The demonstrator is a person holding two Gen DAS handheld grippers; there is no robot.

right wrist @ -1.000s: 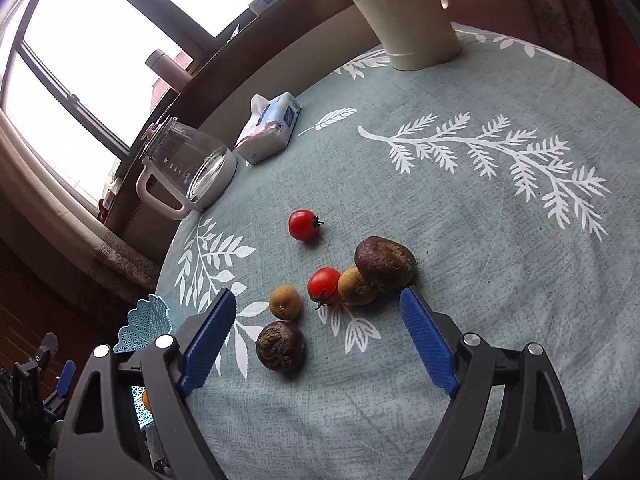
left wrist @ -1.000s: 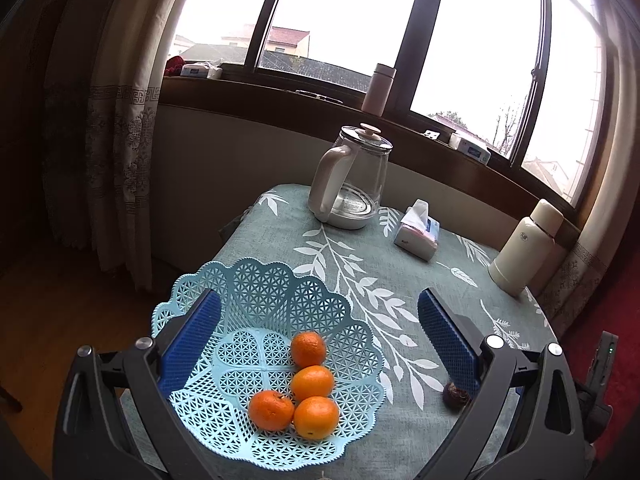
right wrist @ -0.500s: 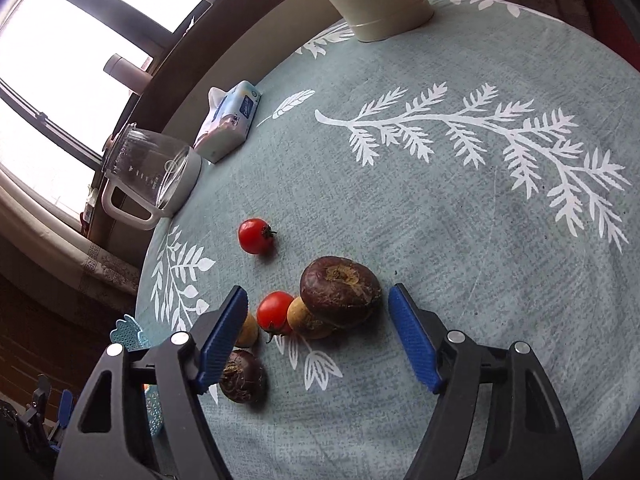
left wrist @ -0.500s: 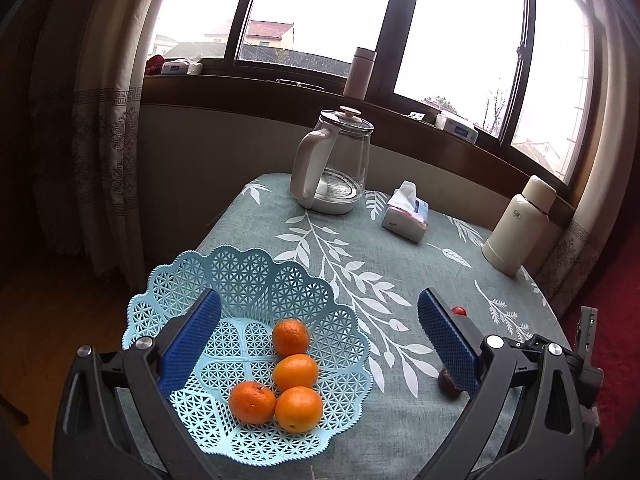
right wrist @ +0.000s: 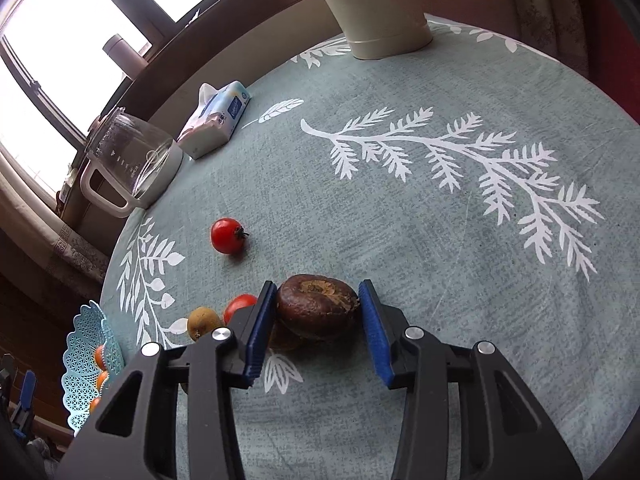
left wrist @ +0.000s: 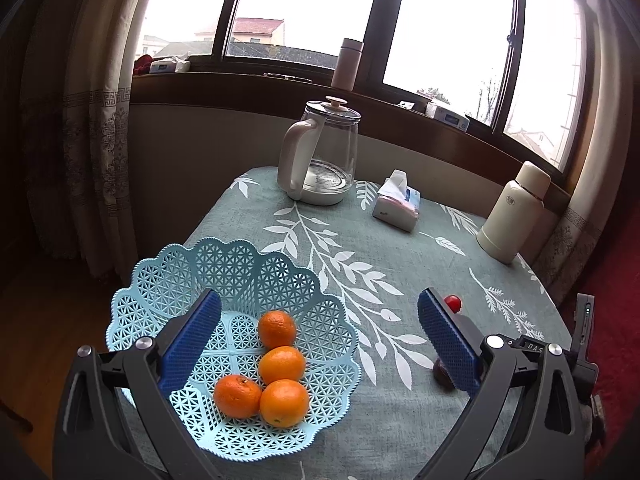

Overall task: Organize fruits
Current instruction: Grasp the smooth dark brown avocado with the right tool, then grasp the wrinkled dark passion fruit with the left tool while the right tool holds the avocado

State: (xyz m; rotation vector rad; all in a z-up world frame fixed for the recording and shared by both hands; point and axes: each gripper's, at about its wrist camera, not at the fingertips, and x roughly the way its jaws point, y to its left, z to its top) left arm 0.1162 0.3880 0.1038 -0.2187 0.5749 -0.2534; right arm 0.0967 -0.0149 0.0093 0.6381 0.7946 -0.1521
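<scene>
The right gripper [right wrist: 318, 312] is closing its pads snug around the brown fruit [right wrist: 318, 306] at lower centre, seemingly bound for the basket [left wrist: 240, 264], where the left gripper [left wrist: 318, 336] is hovering wide open and empty.

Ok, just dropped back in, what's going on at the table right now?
The right hand-held gripper has its blue pads on either side of a dark brown wrinkled fruit on the leaf-print tablecloth; contact looks close but isn't certain. The left hand-held gripper hangs open over the light blue lattice basket, which holds four oranges. Red cherry tomatoes lie loose nearby.
</scene>
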